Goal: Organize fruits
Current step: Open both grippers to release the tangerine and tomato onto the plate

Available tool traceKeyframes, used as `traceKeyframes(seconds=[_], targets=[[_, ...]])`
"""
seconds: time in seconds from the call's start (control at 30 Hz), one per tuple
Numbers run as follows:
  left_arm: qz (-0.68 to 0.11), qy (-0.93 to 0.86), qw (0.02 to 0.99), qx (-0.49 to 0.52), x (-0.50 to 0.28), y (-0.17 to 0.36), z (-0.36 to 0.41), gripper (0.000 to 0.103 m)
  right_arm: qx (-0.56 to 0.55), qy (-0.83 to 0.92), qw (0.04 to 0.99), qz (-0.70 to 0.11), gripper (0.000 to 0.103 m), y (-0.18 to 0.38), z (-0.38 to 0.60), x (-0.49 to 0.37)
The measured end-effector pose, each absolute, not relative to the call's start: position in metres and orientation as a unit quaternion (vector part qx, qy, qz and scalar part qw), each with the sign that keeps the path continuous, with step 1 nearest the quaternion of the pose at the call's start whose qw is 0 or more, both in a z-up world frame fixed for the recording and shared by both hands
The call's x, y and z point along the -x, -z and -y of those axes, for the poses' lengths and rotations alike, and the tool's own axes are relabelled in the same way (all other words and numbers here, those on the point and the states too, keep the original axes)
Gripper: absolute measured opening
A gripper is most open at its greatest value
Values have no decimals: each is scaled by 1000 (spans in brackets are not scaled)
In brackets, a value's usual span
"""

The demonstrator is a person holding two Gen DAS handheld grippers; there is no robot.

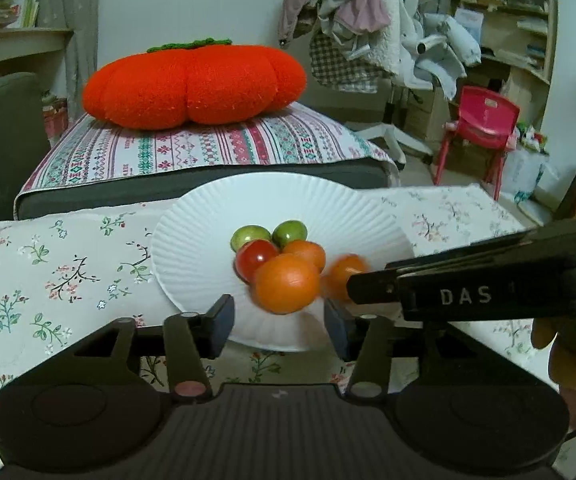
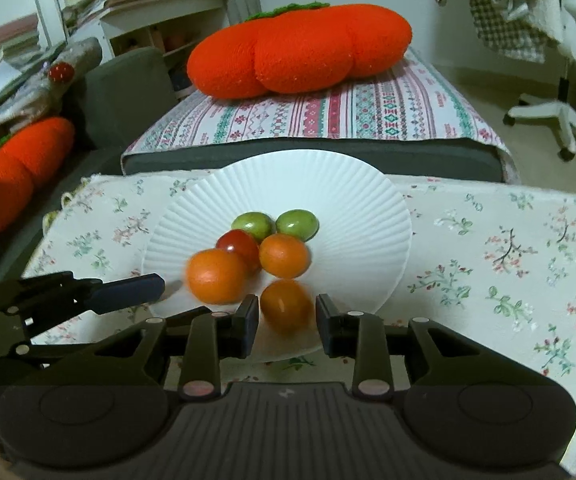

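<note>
A white ribbed plate (image 1: 192,248) (image 2: 359,216) sits on a floral tablecloth and holds several small fruits: two green ones (image 1: 289,232) (image 2: 297,224), a red one (image 1: 254,258) (image 2: 240,244) and orange ones (image 1: 286,282) (image 2: 284,255). My left gripper (image 1: 280,326) is open, its jaws either side of the nearest orange fruit, which looks blurred. My right gripper (image 2: 286,320) is open around another orange fruit (image 2: 286,306) (image 1: 345,274) at the plate's near edge, not touching it. Each gripper shows in the other's view.
The floral tablecloth (image 1: 48,272) (image 2: 507,264) covers the table. Behind it is a cushioned seat with a patterned cover (image 1: 192,148) and an orange pumpkin pillow (image 1: 194,84) (image 2: 299,50). A red child's chair (image 1: 479,124) and a clothes-laden chair stand at the right.
</note>
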State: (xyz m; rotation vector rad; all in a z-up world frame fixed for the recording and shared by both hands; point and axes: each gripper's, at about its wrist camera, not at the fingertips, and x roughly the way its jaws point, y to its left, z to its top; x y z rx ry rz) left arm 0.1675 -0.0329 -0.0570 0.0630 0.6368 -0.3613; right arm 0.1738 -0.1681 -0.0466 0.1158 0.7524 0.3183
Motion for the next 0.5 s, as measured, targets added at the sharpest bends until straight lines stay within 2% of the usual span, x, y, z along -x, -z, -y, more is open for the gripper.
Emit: traceKeyframes(seconds=[0.1, 0.2, 0.3, 0.5], targets=[[-307, 178, 935, -17, -166, 49, 27, 48, -64, -154, 917, -362, 31, 39, 173, -171], [-298, 174, 939, -11, -162, 39, 19, 51, -83, -144, 920, -354, 39, 30, 183, -169], [-296, 162, 941, 3, -161, 32, 9, 52, -105, -134, 921, -350, 41, 23, 195, -168], [-302, 141, 942, 31, -158, 25, -9, 55, -122, -126, 925, -337, 54, 10, 206, -161]])
